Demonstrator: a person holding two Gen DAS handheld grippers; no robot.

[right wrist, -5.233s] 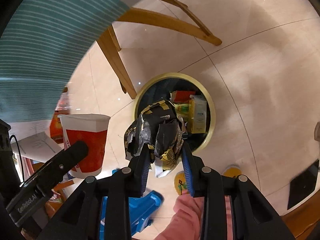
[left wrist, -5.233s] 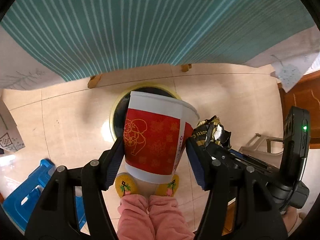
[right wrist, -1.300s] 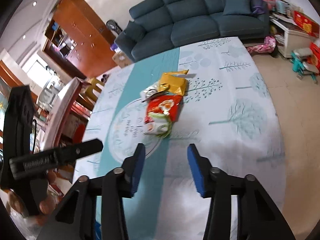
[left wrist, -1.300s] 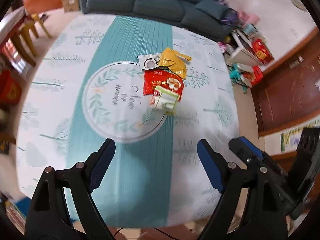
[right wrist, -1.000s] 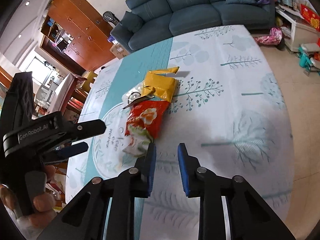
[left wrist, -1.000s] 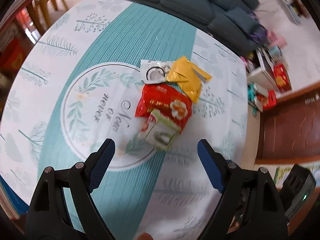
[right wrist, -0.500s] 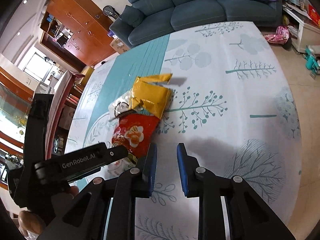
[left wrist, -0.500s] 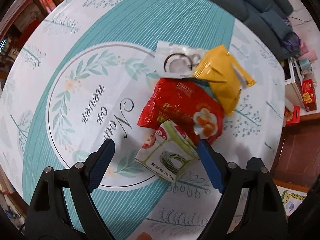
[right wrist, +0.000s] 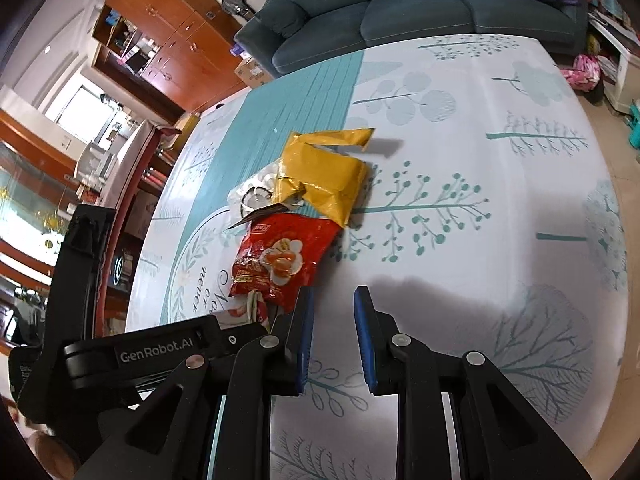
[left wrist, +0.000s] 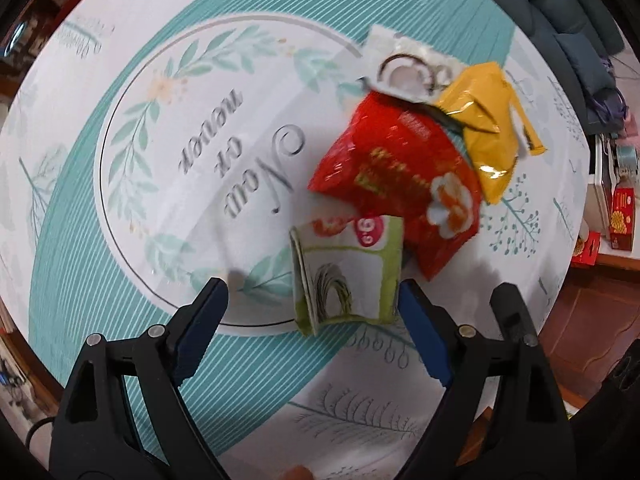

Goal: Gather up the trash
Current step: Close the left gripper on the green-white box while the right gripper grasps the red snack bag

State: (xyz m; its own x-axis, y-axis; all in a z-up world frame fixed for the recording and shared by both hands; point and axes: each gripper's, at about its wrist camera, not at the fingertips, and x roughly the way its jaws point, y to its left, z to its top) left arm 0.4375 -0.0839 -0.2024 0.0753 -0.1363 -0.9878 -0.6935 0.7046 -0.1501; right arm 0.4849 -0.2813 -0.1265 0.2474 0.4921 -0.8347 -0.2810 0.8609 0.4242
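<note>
On the round table (left wrist: 80, 184) with its teal-and-white leaf-print cloth, four pieces of trash lie bunched together in a ragged line. Nearest the left gripper (left wrist: 310, 292) sits a green-and-white packet (left wrist: 352, 276), folded over and standing slightly off the cloth. The gripper's jaws are spread wide and empty, and the packet sits between them, crowded toward the right fingertip (left wrist: 416, 320), close beside it, though contact cannot be made out; the left fingertip is well apart from it. Just beyond and partly overlapped by that packet lies a red snack bag (left wrist: 400, 176), crinkled and glossy. Beyond the red bag, a yellow pouch (left wrist: 488, 120) lies to the far right with a torn strip sticking out, and a white wrapper (left wrist: 404, 64) with a dark ring printed on it sits to its left, its edge tucked against the red bag.

Over to the right wrist view: the right gripper (right wrist: 331, 296) hovers low above bare cloth, just to the right of the red snack bag (right wrist: 284, 260), jaws parted a little with nothing between them. The yellow pouch (right wrist: 320, 172) lies farther off, and the left gripper's body (right wrist: 152, 356) shows at the near left. A dark blue sofa (right wrist: 400, 4) stands past the table's far edge.
</note>
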